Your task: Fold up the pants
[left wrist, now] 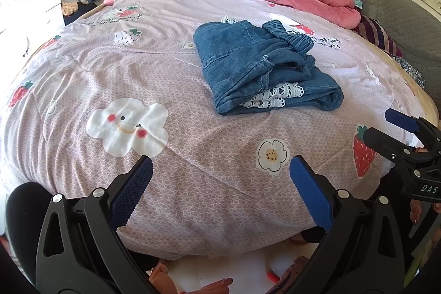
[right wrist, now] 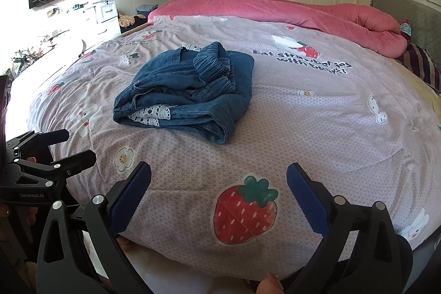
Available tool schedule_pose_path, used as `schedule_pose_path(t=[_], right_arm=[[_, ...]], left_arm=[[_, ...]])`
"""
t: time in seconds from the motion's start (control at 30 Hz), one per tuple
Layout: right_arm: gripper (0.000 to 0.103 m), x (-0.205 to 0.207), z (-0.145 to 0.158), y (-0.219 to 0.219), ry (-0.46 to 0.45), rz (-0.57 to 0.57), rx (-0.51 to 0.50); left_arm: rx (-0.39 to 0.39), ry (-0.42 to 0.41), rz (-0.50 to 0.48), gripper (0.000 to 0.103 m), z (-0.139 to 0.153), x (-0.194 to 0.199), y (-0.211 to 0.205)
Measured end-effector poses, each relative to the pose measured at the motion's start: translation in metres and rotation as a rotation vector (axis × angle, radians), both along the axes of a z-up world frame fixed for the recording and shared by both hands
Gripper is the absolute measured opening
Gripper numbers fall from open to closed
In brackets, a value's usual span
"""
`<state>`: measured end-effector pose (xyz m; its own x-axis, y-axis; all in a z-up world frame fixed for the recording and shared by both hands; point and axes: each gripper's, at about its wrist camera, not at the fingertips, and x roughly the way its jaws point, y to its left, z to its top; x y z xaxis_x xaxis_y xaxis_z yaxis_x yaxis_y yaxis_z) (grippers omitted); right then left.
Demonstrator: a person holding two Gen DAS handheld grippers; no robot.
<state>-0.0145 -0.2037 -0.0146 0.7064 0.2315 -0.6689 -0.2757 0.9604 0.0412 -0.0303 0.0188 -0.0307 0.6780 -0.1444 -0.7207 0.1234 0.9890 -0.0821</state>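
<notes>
On the bedspread [left wrist: 82, 79], folded pants [left wrist: 256, 65] lie well beyond both spread tongs [left wrist: 220, 172] [right wrist: 217, 178].

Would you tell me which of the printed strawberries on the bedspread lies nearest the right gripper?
The big red strawberry with the green leafy top, printed between the open fingers of the right gripper. The other strawberries are smaller in view and printed farther up the bedspread, beyond the denim pants.

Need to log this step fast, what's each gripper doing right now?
Left gripper: open, holding nothing, hovering over the pink patterned quilt.
Right gripper: open, holding nothing; the folded blue denim pants lie ahead, untouched.
</notes>
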Motion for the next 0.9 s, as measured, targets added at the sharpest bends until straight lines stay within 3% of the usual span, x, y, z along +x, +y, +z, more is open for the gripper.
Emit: schedule_pose_path(t=[0.83,0.9], right_arm=[[0.098,0.008,-0.006,-0.012,0.029,-0.049,0.013],[0.098,0.010,-0.007,-0.016,0.028,-0.060,0.017]], left_arm=[[0.009,0.040,0.034,0.094,0.001,0.010,0.007],[0.036,0.036,0.035,0.094,0.003,0.013,0.008]])
